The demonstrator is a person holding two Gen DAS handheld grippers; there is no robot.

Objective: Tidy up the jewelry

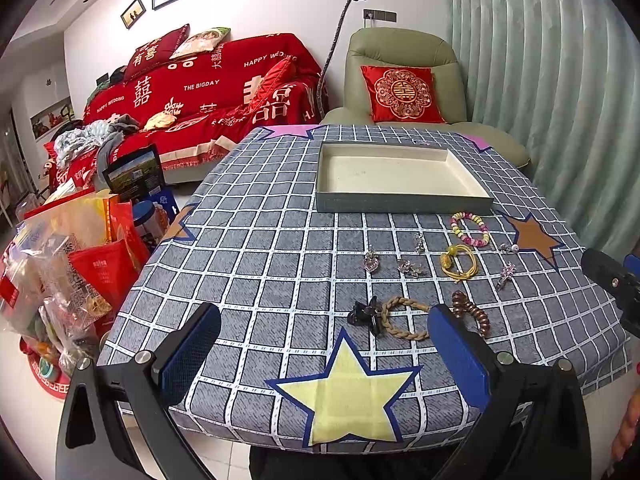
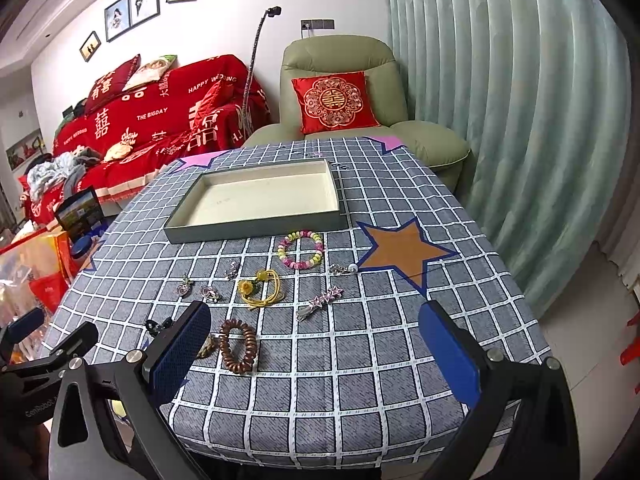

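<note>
Grey tray (image 1: 400, 202) sits far on the checked cloth (image 1: 256, 264), cream inside, nothing in it. Jewelry lies loose on the near side of it, none sorted, so the task looks barely started.

Left gripper (image 1: 324, 356) and right gripper (image 2: 316, 356) both hover at the near edge, fingers wide apart, holding nothing.

Pieces, far to near:
- pastel bead bracelet (image 2: 301, 249), just near the tray's right corner
- yellow cord (image 2: 262, 286) with flower charm
- star clip (image 2: 320, 304)
- small silver charms (image 1: 408, 267)
- brown coil tie (image 2: 239, 345), closest to the right gripper
- braided ring (image 1: 404, 318)
- black claw clip (image 1: 365, 314)

Likely next: the right gripper drops onto the coil tie, pinches its rim, carries it to the tray. It's soft and springy, so grip low.
</note>
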